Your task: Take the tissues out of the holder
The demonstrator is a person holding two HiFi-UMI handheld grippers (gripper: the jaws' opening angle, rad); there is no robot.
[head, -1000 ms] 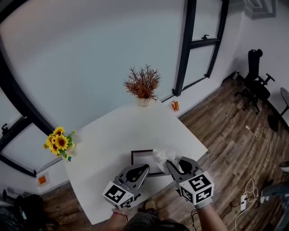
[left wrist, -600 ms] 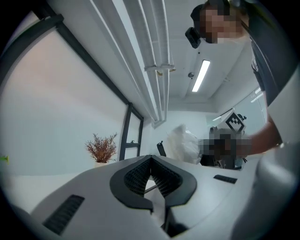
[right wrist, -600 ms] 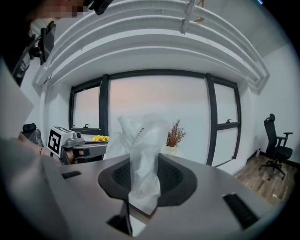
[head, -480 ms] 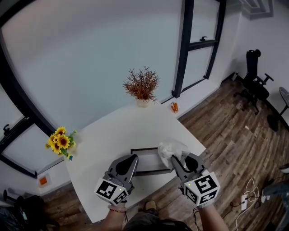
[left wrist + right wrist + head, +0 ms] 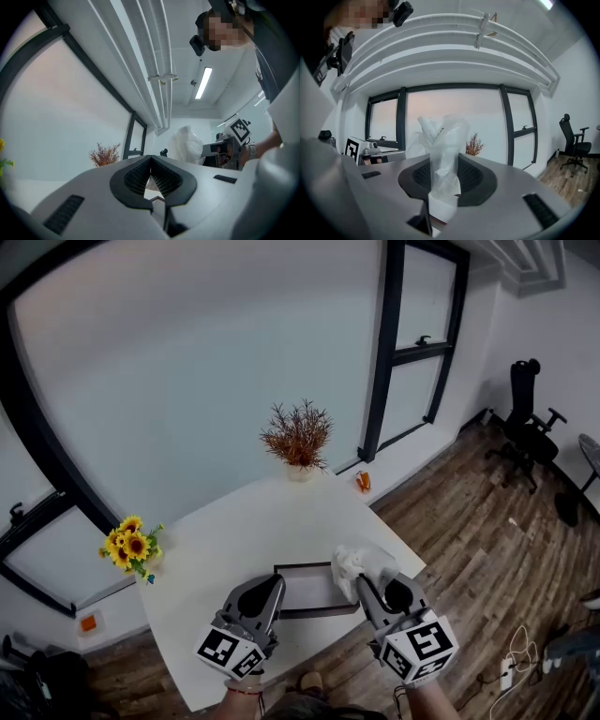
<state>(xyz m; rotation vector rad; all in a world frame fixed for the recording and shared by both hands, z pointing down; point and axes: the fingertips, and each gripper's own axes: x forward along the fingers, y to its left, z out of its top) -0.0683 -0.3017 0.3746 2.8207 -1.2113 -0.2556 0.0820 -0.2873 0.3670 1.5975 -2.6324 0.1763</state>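
Right claw (image 5: 359,582) grips a tissue (image 5: 354,559) at the holder's (image 5: 302,566) right end.

Nearest the holder's front edge, the left claw (image 5: 272,585) hangs at its left end, closed on nothing, tips met in its own view (image 5: 151,161). The right claw (image 5: 444,164) is clamped on the tissue (image 5: 440,136), a crumpled white sheet whose long axis runs straight out along the jaws and past their tips. It sits over the holder's right end, and whether it has cleared the rim is not plain. The holder lies long-side across, between the two claws, on the white surface (image 5: 244,521). I cannot tell if more tissues lie inside. The right claw is the nearer one for any further pull, which looks to be up and away from the holder. Well beyond the holder, at the surface's far edge, stands a dried plant (image 5: 298,435).
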